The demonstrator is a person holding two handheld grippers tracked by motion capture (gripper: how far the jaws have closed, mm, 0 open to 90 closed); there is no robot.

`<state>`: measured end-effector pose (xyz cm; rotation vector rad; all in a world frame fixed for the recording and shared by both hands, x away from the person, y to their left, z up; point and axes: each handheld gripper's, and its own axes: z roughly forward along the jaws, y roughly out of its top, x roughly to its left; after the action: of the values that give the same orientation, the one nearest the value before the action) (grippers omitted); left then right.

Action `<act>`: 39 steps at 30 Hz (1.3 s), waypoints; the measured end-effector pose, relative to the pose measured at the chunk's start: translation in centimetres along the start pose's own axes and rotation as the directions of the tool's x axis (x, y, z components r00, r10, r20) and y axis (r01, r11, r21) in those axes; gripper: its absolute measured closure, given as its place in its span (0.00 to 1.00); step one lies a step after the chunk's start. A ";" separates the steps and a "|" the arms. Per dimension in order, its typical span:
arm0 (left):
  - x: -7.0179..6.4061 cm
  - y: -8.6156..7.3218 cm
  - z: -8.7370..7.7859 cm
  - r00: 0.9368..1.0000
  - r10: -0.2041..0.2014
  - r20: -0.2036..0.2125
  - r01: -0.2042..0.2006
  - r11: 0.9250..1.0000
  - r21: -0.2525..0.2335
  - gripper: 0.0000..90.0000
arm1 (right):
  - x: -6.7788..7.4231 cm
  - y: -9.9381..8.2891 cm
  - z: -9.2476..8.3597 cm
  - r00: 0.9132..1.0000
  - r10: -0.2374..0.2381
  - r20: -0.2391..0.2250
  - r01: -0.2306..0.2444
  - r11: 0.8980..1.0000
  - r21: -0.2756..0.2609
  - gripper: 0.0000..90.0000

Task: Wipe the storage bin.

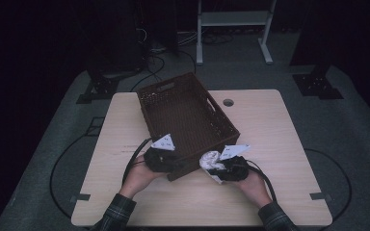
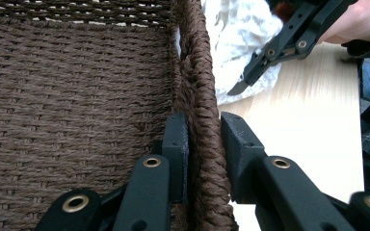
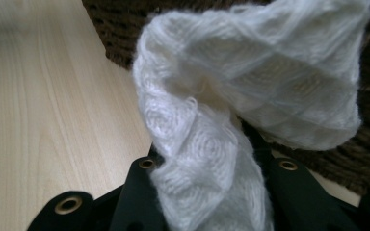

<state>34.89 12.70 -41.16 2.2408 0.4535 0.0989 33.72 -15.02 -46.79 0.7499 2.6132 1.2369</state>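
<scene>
White knitted cloth (image 3: 231, 110) bunched just beside the near corner of the brown woven basket (image 1: 185, 113), clamped in the right gripper (image 1: 224, 168). Left gripper (image 2: 204, 144) pinched on the basket's braided rim, one jaw inside, one outside. Basket resting on the worktop (image 1: 279, 144).

No legible text, labels or numbers — none anywhere
</scene>
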 end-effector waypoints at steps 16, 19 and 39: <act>0.0 0.0 0.0 1.000 0.002 -0.001 -0.002 1.000 0.001 0.80 | 1.7 0.4 -0.2 0.999 -0.044 -0.013 0.044 0.999 0.014 0.77; 0.0 0.0 0.0 1.000 0.001 -0.001 -0.001 1.000 0.001 0.80 | 2.2 0.9 -1.4 0.998 -0.056 -0.013 0.056 0.998 -0.032 0.77; 0.0 0.1 0.0 1.000 0.003 -0.001 -0.003 1.000 0.008 0.80 | 4.7 3.1 -4.7 0.985 -0.167 -0.033 0.154 0.957 -0.246 0.77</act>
<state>34.91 12.68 -41.12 2.2493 0.4515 0.1002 29.19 -14.18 -41.01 0.4580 2.4419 1.5082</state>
